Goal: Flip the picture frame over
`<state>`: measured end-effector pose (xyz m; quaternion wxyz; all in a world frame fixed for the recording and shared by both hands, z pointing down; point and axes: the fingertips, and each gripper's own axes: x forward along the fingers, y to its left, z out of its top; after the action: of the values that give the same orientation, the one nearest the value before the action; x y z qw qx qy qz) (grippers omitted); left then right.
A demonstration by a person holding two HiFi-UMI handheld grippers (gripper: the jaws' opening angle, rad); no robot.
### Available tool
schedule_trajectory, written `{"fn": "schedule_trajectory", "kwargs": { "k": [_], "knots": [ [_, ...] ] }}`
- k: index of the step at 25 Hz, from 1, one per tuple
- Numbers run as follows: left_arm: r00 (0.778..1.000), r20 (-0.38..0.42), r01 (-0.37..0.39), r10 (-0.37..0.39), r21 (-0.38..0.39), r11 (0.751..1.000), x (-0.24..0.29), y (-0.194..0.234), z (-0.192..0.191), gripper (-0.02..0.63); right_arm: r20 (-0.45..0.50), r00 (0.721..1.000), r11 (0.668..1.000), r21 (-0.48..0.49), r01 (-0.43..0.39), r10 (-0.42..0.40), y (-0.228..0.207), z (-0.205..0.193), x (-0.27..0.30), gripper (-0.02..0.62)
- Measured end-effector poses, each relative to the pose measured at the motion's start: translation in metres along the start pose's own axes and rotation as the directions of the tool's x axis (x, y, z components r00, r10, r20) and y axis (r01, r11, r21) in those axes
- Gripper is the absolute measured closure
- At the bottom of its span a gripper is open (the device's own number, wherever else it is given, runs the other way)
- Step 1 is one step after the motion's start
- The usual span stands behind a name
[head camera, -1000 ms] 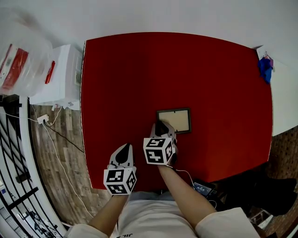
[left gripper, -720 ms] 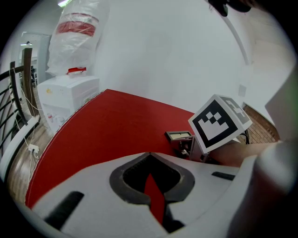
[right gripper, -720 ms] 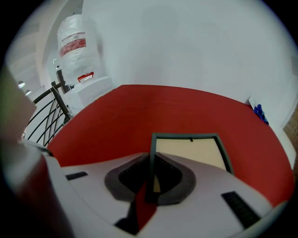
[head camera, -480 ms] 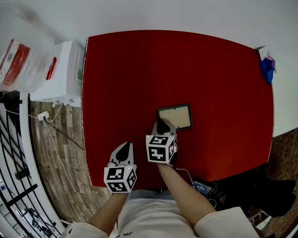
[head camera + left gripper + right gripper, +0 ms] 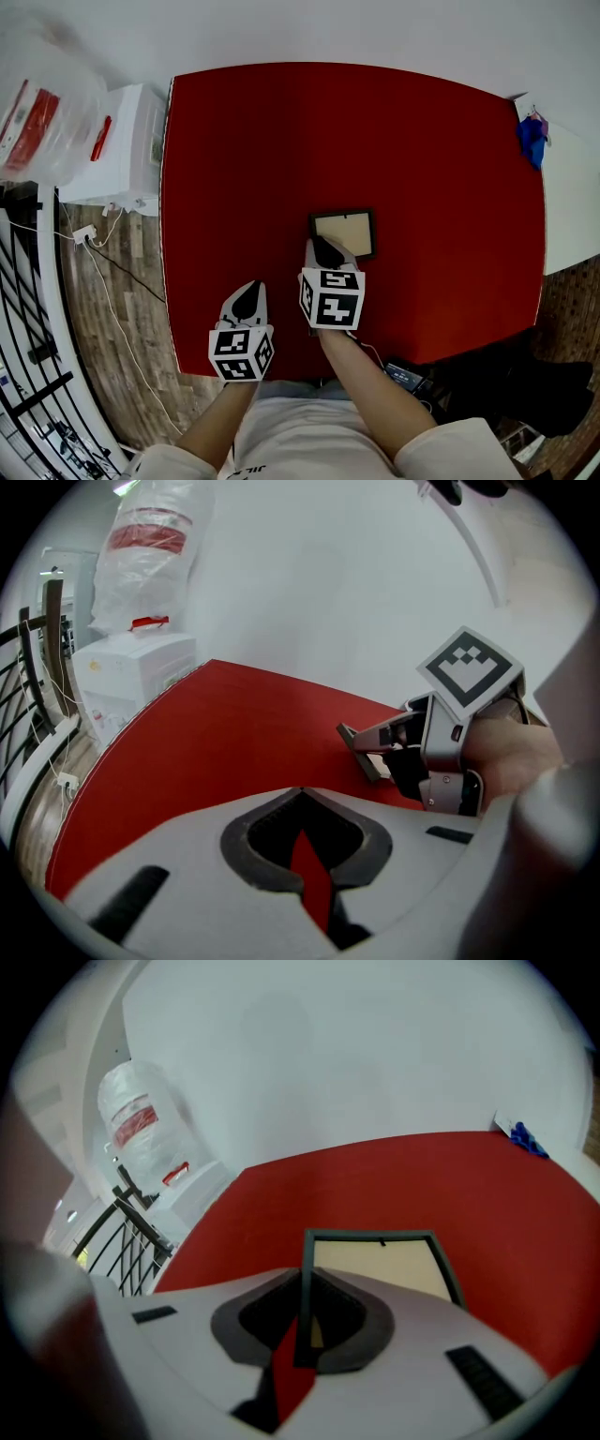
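A small dark picture frame (image 5: 343,232) with a beige panel lies near the middle of the red table (image 5: 281,141). My right gripper (image 5: 323,251) is shut on its near left edge; the jaws have just been closing, with the frame's border (image 5: 302,1269) between them. In the left gripper view the frame (image 5: 361,749) hangs tilted from the right gripper (image 5: 412,747), its held side off the table. The right gripper view shows the beige panel (image 5: 380,1262) stretching away beyond the jaws. My left gripper (image 5: 247,300) rests shut and empty near the table's front edge, left of the right one.
A white box (image 5: 122,150) and a clear plastic bag (image 5: 42,122) stand off the table's left side. A blue object (image 5: 532,139) lies on the white surface at the far right. Cables (image 5: 103,253) and a black railing (image 5: 28,309) are on the floor at left.
My right gripper closed on the frame's near left edge, then rolled and rose a little. The frame now looks narrower and sits slightly further left. The left gripper has not moved.
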<state>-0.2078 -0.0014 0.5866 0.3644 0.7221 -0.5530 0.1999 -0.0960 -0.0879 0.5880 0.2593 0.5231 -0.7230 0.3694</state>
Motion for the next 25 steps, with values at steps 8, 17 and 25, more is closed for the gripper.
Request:
{"fn": "schedule_trajectory", "kwargs": {
  "k": [8,17,25],
  "knots": [
    [0.999,-0.005,0.043,-0.043,0.020,0.999,0.017,-0.021,0.003,0.600,0.041,0.990,0.978,0.151,-0.143,0.138,0.006,0.021,-0.024,0.554],
    [0.998,-0.016,0.059,-0.058,0.042,0.997,0.023,-0.038,0.001,0.600,0.134,0.909,0.857,0.304,-0.417,0.395,0.023,0.044,-0.047,0.554],
    [0.996,-0.012,0.090,-0.090,0.067,0.994,0.029,-0.061,0.000,0.600,0.227,0.825,0.708,0.427,-0.562,0.518,0.007,0.057,-0.059,0.554]
  ]
}}
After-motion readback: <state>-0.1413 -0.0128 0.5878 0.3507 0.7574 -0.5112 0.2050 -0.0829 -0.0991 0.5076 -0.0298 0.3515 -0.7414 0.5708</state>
